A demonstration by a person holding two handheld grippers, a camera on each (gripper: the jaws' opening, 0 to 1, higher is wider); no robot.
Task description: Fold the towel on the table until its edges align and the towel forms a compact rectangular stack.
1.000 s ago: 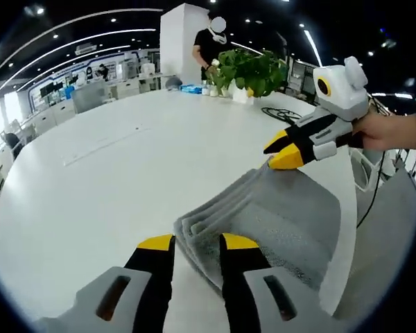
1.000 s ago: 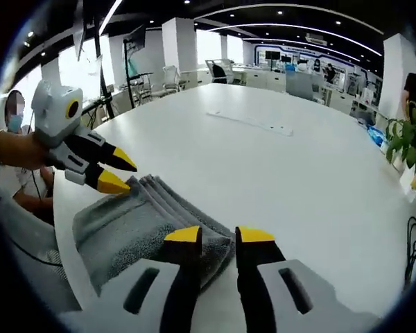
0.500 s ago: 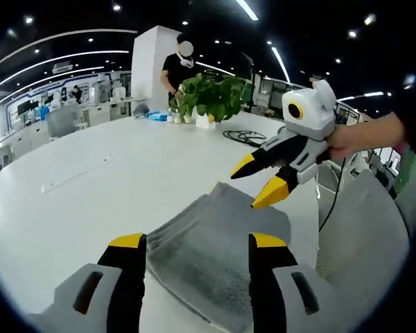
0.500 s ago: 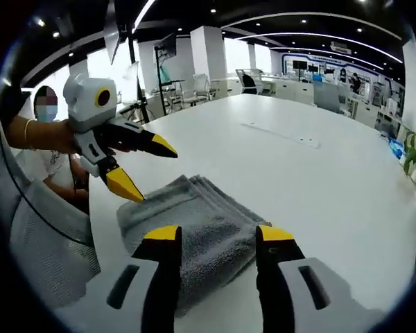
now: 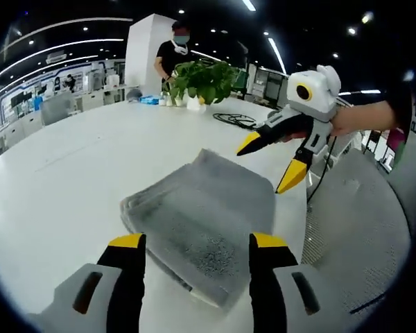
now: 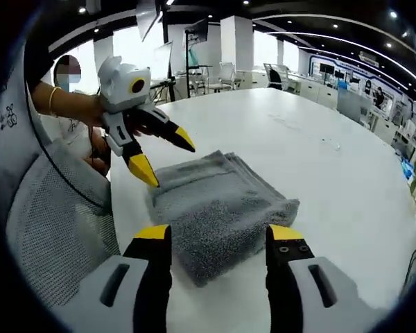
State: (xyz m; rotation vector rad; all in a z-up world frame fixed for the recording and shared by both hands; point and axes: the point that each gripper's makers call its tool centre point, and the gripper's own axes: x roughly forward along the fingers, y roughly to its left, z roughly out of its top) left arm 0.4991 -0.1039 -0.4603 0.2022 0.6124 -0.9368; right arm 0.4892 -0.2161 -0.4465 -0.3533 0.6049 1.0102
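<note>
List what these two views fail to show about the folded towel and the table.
- Towel underside and inner folds: hidden by its own top layer, both views.
- Towel's near edge: partly behind the left gripper jaws, left gripper view.
- Items by the potted plant: too small.
- Table far end: cut off, right gripper view.

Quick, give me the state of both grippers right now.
Left gripper: jaws open, holding nothing, above the folded towel.
Right gripper: jaws open, holding nothing, above the same towel.

Towel [image 5: 201, 218] on table [image 5: 69, 173] (near edge)
</note>
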